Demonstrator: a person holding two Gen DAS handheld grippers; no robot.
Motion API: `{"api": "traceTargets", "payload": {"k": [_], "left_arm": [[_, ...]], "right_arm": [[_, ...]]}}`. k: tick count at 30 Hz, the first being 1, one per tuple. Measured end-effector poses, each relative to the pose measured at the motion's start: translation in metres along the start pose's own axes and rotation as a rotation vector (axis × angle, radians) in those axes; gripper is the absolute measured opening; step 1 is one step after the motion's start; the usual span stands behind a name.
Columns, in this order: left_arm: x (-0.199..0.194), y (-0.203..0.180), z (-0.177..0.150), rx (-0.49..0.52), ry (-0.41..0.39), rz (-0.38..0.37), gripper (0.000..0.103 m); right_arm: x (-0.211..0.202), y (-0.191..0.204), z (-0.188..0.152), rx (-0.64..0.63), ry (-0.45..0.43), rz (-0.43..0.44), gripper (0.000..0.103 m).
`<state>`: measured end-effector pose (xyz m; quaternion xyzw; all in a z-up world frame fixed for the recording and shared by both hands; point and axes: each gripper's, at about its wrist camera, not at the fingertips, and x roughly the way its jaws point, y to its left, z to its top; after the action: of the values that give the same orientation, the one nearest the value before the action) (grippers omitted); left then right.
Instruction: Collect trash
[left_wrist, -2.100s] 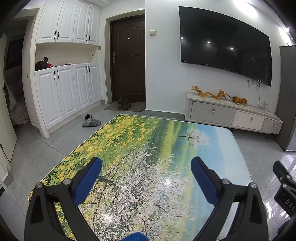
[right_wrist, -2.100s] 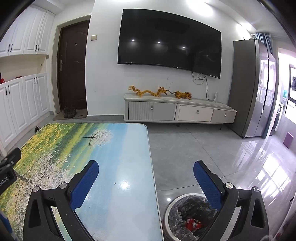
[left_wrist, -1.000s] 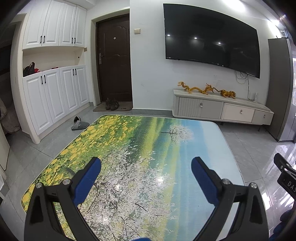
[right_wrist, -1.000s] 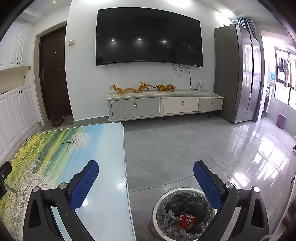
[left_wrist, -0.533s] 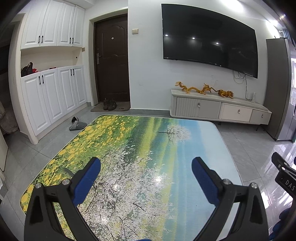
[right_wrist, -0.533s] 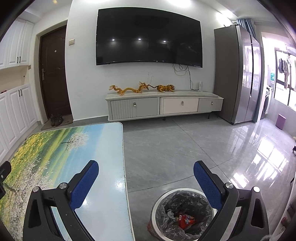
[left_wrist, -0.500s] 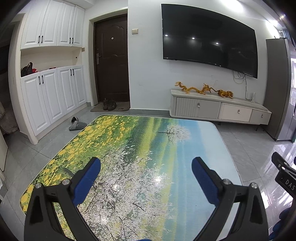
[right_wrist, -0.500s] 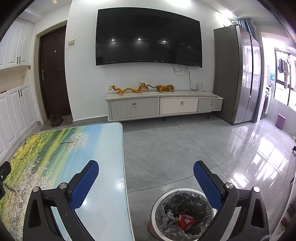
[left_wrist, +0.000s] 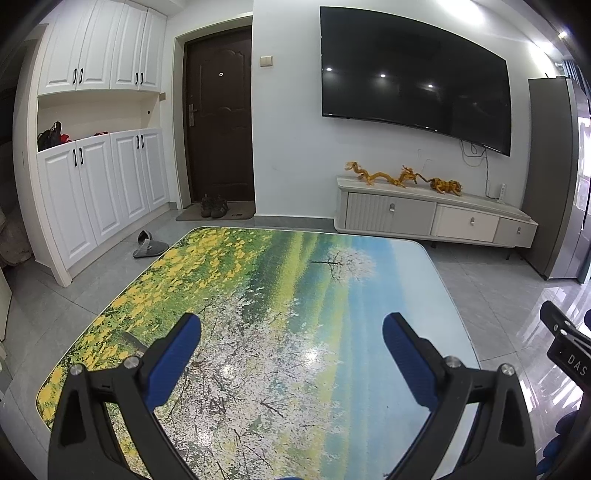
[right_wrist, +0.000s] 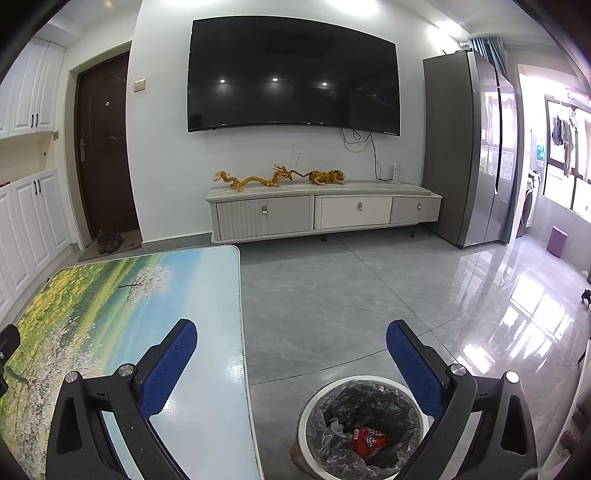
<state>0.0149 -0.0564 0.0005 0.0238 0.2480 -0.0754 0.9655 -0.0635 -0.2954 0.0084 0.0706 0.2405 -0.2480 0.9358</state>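
Blue-padded and spread wide on nothing, the right gripper (right_wrist: 291, 341) hangs nearer the white trash bin (right_wrist: 306, 424), which sits on the floor below it, just right of the table (right_wrist: 207, 295), while the left gripper (left_wrist: 291, 338), equally agape, overlooks that tabletop.

The trash bin (right_wrist: 364, 424) is cut off by the bottom edge; the print on the red wrapper (right_wrist: 367, 441) inside is too small to read.

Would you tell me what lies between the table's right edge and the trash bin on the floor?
Only bare grey floor: the right wrist view shows nothing between the table and the trash bin, which holds a red wrapper.
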Motion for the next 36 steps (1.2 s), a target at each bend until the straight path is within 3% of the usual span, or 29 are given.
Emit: {"api": "traceTargets", "payload": {"k": [36], "left_arm": [[-0.0061,-0.0076,0.0002,0.011,0.008,-0.044,0.099]], "right_arm": [[-0.0037,0.0001,0.0007,-0.004,-0.015,0.003,0.103]]}}
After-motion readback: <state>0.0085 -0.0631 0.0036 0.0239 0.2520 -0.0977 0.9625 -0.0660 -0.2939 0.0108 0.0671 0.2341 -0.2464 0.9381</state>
